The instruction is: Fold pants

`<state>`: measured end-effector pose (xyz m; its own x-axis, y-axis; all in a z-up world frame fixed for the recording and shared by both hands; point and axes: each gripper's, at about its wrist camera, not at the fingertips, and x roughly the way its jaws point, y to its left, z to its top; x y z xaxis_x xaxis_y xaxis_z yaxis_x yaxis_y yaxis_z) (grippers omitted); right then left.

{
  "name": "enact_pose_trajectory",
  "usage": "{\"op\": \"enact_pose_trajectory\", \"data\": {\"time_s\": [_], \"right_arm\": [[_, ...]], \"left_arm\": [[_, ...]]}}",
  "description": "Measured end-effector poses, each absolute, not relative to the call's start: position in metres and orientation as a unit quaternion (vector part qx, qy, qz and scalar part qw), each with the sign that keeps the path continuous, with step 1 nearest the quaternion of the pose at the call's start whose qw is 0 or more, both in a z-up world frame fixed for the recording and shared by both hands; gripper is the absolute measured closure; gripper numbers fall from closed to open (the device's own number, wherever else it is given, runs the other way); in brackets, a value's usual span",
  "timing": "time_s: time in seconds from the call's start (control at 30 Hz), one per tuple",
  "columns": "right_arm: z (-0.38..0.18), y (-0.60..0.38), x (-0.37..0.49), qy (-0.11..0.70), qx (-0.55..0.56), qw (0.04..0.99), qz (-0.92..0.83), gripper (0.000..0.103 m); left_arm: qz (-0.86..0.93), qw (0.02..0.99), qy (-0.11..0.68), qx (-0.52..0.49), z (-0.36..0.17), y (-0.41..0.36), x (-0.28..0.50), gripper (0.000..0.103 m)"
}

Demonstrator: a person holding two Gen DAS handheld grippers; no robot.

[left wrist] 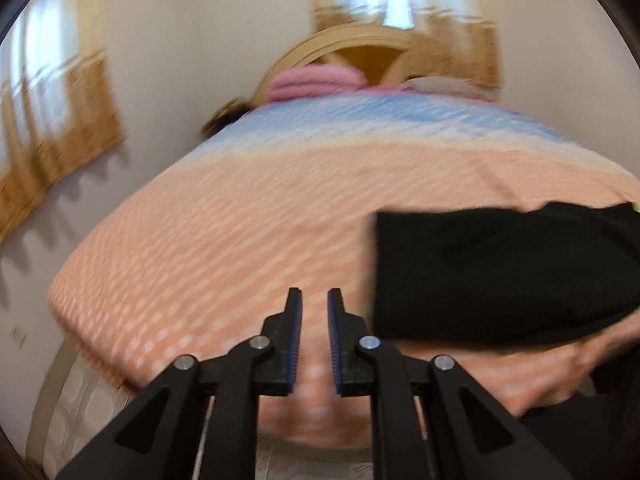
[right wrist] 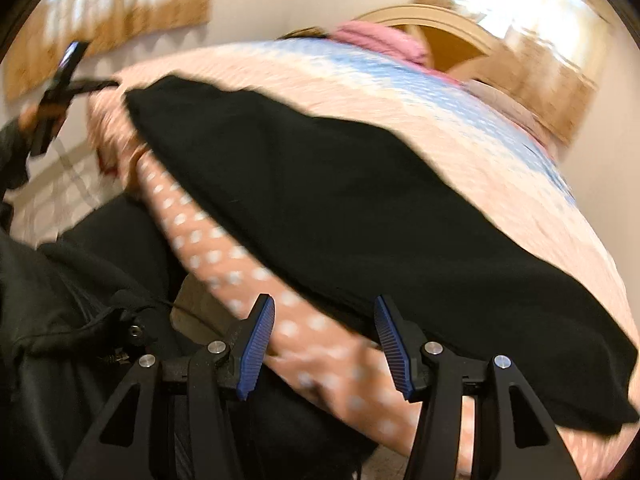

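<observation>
The black pants (left wrist: 500, 268) lie folded flat on the bed's peach spotted cover (left wrist: 224, 240), at the right of the left wrist view. My left gripper (left wrist: 314, 300) hovers to their left, over bare cover, its jaws a narrow gap apart with nothing between them. In the right wrist view the pants (right wrist: 340, 208) stretch across the cover (right wrist: 304, 344) from upper left to lower right. My right gripper (right wrist: 324, 308) stands open at the pants' near edge, with the cover and the pants' hem showing between the fingers and no pad pressing on cloth. The left gripper (right wrist: 66, 68) shows far left.
Pink folded bedding (left wrist: 316, 80) and a wooden arched headboard (left wrist: 360, 44) stand at the far end of the bed. A pale wall with tan curtains (left wrist: 52, 120) runs along the left. A person's dark clothing (right wrist: 80, 320) fills the lower left of the right wrist view.
</observation>
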<state>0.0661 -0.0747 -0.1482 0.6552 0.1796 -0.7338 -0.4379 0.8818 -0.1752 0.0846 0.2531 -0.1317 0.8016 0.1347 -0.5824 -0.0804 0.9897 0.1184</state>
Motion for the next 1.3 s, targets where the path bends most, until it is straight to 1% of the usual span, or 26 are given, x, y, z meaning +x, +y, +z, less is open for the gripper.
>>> {"op": "enact_pose_trajectory", "data": {"time_s": [0.03,0.07,0.13,0.23,0.37,0.47,0.53,0.63,0.73,0.83,0.87,0.9,1.0,1.03,1.07,1.17,1.3], "right_arm": [[-0.144,-0.088,0.066,0.374,-0.154,0.901,0.158,0.049],[-0.14,-0.1,0.066,0.372,-0.14,0.906,0.144,0.049],[-0.132,-0.125,0.067,0.365,-0.116,0.918,0.104,0.049],[-0.121,-0.156,0.068,0.351,-0.085,0.931,0.05,0.049],[-0.107,-0.194,0.062,0.321,-0.038,0.946,-0.004,0.049],[-0.104,-0.221,0.058,0.303,0.004,0.952,-0.033,0.049],[-0.107,-0.234,0.055,0.297,0.021,0.953,-0.049,0.049],[-0.112,-0.256,0.06,0.31,0.053,0.947,-0.064,0.049],[-0.112,-0.282,0.058,0.305,0.1,0.943,-0.085,0.049],[-0.106,-0.312,0.047,0.29,0.146,0.94,-0.104,0.049],[-0.101,-0.322,0.043,0.28,0.16,0.939,-0.119,0.049],[-0.098,-0.332,0.038,0.271,0.172,0.938,-0.134,0.049],[-0.093,-0.36,0.023,0.25,0.208,0.931,-0.167,0.049],[-0.093,-0.369,0.019,0.246,0.223,0.927,-0.177,0.049],[-0.094,-0.376,0.016,0.245,0.234,0.923,-0.182,0.049],[-0.098,-0.385,0.015,0.26,0.256,0.916,-0.165,0.049],[-0.101,-0.371,0.028,0.284,0.239,0.921,-0.116,0.049]], "left_arm": [[0.034,0.951,0.3,0.06,-0.123,0.232,0.085,0.072],[0.009,0.954,0.29,0.078,-0.115,0.207,0.086,0.055],[-0.04,0.956,0.272,0.103,-0.104,0.162,0.087,0.041],[-0.126,0.948,0.263,0.126,-0.095,0.092,0.094,0.041],[-0.231,0.919,0.271,0.168,-0.104,0.001,0.096,0.041],[-0.275,0.893,0.288,0.209,-0.123,-0.046,0.094,0.044],[-0.289,0.884,0.302,0.209,-0.129,-0.057,0.093,0.046],[-0.308,0.872,0.302,0.23,-0.131,-0.076,0.082,0.046],[-0.333,0.86,0.306,0.237,-0.13,-0.095,0.08,0.049],[-0.358,0.839,0.312,0.267,-0.14,-0.114,0.075,0.06],[-0.36,0.834,0.316,0.275,-0.145,-0.117,0.076,0.067],[-0.361,0.829,0.322,0.282,-0.151,-0.12,0.078,0.07],[-0.365,0.831,0.319,0.274,-0.148,-0.114,0.078,0.072],[-0.366,0.832,0.318,0.271,-0.146,-0.113,0.078,0.08],[-0.367,0.832,0.317,0.269,-0.144,-0.11,0.077,0.091],[-0.365,0.836,0.316,0.261,-0.142,-0.105,0.075,0.092],[-0.38,0.831,0.32,0.248,-0.142,-0.107,0.076,0.092]]}}
